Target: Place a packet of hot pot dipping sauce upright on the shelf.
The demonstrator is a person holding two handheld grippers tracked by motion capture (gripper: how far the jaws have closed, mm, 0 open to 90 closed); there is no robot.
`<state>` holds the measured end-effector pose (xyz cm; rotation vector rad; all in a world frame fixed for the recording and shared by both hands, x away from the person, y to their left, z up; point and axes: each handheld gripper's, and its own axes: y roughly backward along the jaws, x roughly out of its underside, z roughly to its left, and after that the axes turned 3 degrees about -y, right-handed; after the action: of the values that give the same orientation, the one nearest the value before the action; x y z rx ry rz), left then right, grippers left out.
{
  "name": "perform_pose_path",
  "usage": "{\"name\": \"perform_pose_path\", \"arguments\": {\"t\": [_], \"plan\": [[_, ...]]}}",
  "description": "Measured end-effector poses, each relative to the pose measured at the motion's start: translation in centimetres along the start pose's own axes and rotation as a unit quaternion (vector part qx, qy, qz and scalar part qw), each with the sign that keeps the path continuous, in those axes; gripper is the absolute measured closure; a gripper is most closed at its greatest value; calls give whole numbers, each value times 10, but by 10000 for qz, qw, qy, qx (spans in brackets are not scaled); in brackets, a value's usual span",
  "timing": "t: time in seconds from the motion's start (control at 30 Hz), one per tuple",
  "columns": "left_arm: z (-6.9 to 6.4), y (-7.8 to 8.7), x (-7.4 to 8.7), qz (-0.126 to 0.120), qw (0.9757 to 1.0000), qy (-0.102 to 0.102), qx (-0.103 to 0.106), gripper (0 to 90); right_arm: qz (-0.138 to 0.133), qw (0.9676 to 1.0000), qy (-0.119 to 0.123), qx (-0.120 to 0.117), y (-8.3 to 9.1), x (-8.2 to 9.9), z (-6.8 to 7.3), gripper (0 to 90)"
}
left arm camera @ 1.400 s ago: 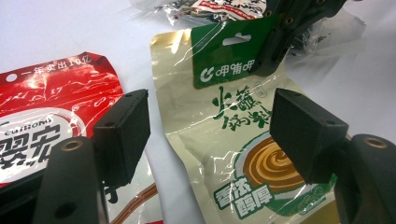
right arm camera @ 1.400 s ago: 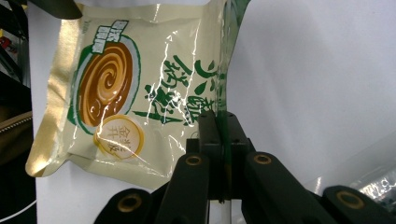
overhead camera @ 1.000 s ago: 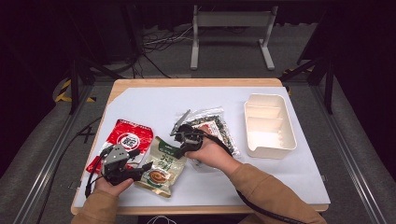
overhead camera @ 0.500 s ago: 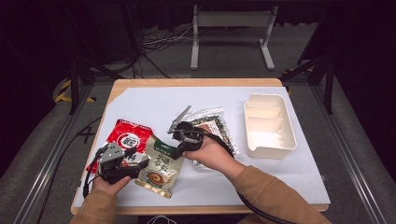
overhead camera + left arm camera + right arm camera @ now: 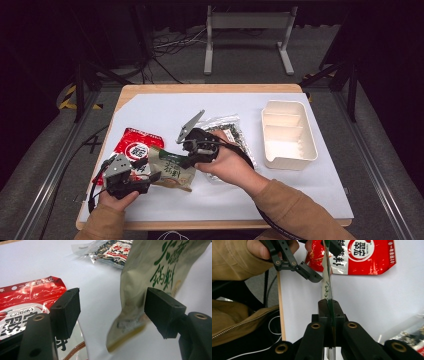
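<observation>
Green-lettered pouch (image 5: pixel 170 169) pinched in right claw (image 5: pixel 329 305); left claw (image 5: pixel 112 312) wide around it.

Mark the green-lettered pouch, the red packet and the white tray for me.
green-lettered pouch (image 5: pixel 140 290): left gripper view, on its printed front face.
red packet (image 5: pixel 134 144): high view, on its round white label.
white tray (image 5: pixel 289 161): high view, on its near rim.
</observation>
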<state>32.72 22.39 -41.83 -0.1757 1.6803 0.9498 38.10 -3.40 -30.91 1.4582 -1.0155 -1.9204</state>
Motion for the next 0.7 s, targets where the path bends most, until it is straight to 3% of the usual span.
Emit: {"name": "perform_pose_path", "arguments": {"t": [0.13,0.47,0.7], "plan": [[1,0,0,-4,10000,21,-1,296,-7,9996,120,239,9,-2,3,894],[1,-1,1,32,10000,13,-13,296,-183,9981,264,519,39,-4,1,894],[1,-1,1,51,10000,-1,-35,296,-169,9966,468,656,48,-2,-1,894]]}}
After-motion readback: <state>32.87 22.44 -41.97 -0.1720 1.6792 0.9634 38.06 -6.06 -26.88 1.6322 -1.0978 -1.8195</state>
